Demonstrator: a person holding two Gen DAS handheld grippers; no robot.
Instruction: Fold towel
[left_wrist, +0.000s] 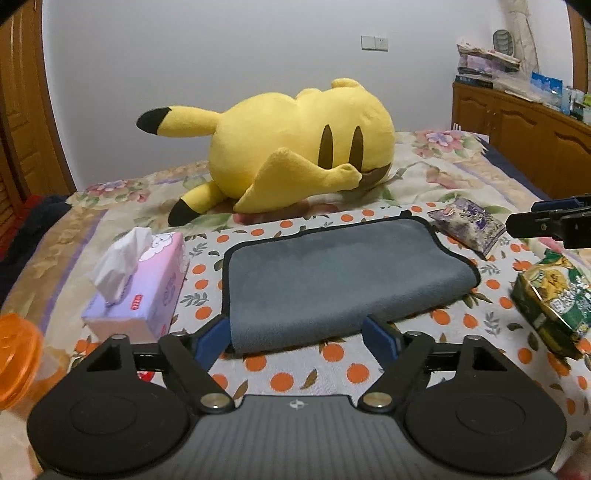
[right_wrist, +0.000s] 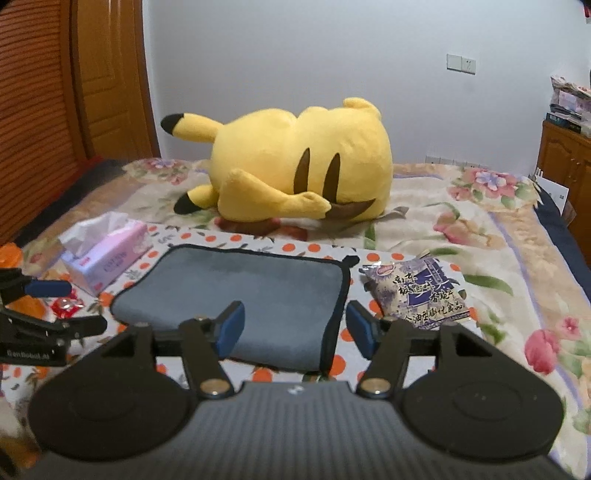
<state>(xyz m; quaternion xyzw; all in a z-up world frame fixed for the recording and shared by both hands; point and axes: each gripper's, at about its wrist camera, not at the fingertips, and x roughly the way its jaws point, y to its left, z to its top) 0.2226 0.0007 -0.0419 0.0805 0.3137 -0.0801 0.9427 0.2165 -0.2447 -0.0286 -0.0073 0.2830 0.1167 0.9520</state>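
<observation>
A grey towel (left_wrist: 332, 280) with a black hem lies folded flat on the orange-dotted cloth (left_wrist: 295, 376); it also shows in the right wrist view (right_wrist: 251, 291). My left gripper (left_wrist: 295, 336) is open and empty, its blue pads straddling the towel's near edge just above it. My right gripper (right_wrist: 293, 326) is open and empty over the towel's near right corner. The right gripper shows at the right edge of the left wrist view (left_wrist: 546, 221). The left gripper shows at the left edge of the right wrist view (right_wrist: 66, 306).
A yellow plush toy (left_wrist: 295, 147) lies behind the towel. A pink tissue box (left_wrist: 144, 288) stands left of it. A purple snack bag (right_wrist: 417, 291) lies to the right, a green snack bag (left_wrist: 550, 306) further right. An orange object (left_wrist: 18, 362) sits far left. Wooden cabinets (left_wrist: 524, 136) line the right.
</observation>
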